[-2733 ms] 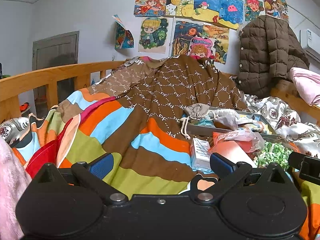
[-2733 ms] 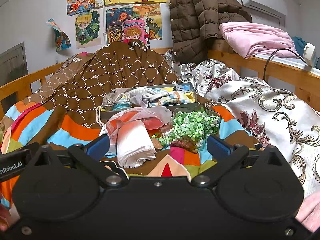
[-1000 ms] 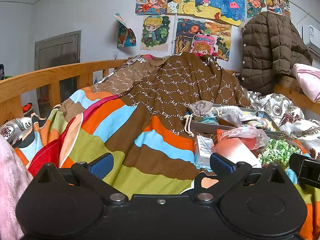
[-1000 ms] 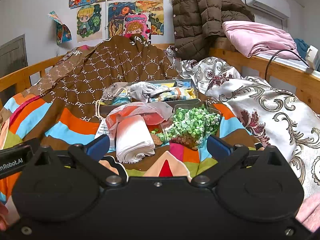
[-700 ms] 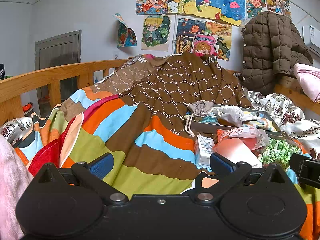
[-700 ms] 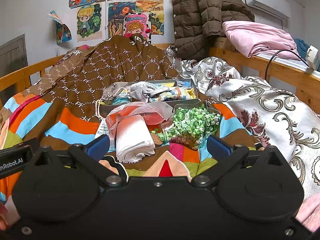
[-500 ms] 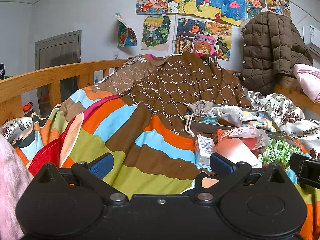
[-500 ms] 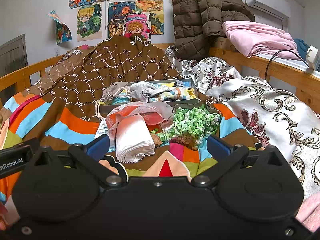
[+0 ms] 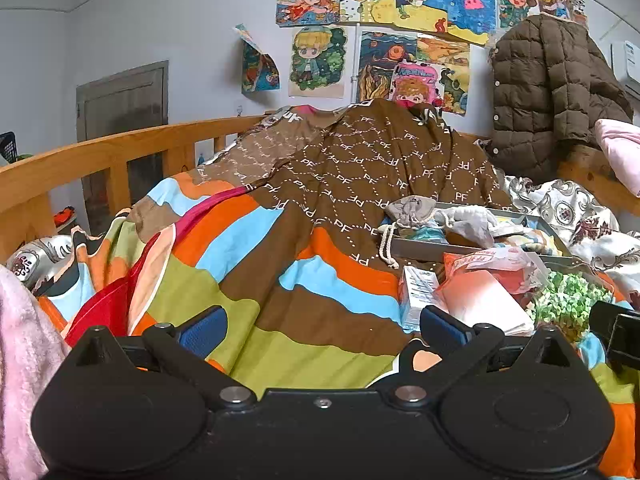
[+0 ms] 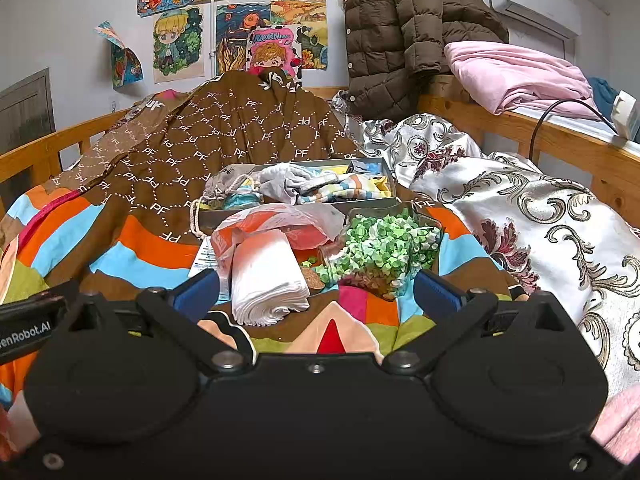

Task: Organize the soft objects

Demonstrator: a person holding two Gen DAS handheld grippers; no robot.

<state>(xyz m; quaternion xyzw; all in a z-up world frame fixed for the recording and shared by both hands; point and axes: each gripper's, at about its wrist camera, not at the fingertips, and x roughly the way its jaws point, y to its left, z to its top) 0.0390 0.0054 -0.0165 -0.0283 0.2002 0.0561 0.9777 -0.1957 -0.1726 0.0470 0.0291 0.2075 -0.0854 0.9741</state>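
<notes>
On the striped quilt a grey tray holds a drawstring pouch, a grey cloth and striped fabric. In front of it lie a folded white cloth half inside an orange plastic bag, and a clear jar of green paper stars on its side. My right gripper stands open just before the white cloth and jar, holding nothing. My left gripper is open over the quilt, left of the same pile; the white cloth, a small box and the tray lie to its right.
A brown patterned blanket is heaped behind the tray, and a silver floral quilt fills the right. Wooden bed rails run along both sides. A brown puffer jacket and pink bedding sit at the back right.
Both views shifted slightly since the earliest frames, then held still. Nothing on the bed moved, and both grippers stayed open.
</notes>
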